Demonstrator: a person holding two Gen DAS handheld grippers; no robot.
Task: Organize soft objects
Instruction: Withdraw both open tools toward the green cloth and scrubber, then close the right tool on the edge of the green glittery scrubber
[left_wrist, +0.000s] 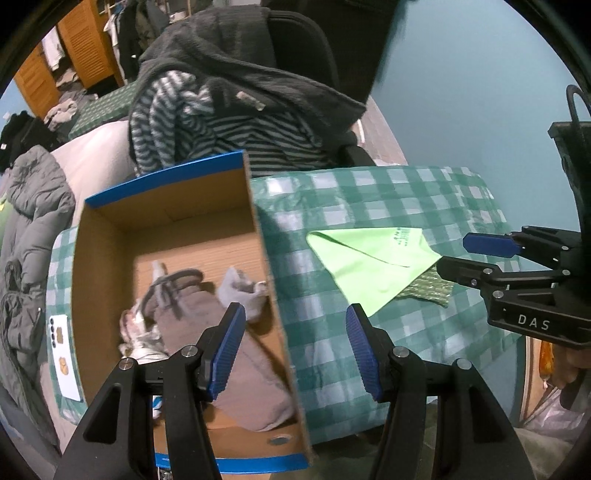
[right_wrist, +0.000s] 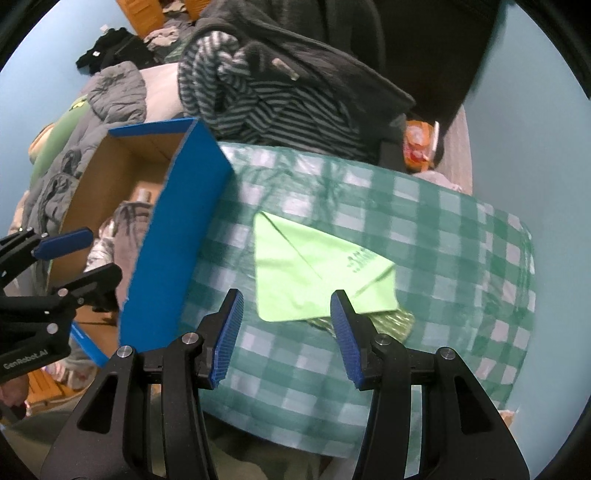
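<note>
The blue-sided cardboard box (left_wrist: 177, 221) stands on the green checked cloth (left_wrist: 369, 206) that covers the tabletop, and it already holds several soft pieces: a brownish-grey garment (left_wrist: 236, 354), a pale grey sock-like piece (left_wrist: 240, 291) and something pink and white (left_wrist: 138, 332) at the left side. By that measure the sorting looks well under way.

Left outside are 2 items. The light green cloth (right_wrist: 314, 273), folded to a rough triangle, lies flat on the checked cover just beside the box's right wall. Under its near corner a darker green patterned fabric (right_wrist: 391, 321) pokes out.

The left tool (left_wrist: 295, 347) hangs over the box's right wall with its jaws spread wide and nothing between them. The right tool (right_wrist: 286, 332) hovers just short of the green cloth's near edge, jaws likewise apart and empty.

Likely next comes a pinch on the green cloth, then the patterned piece beneath.
</note>
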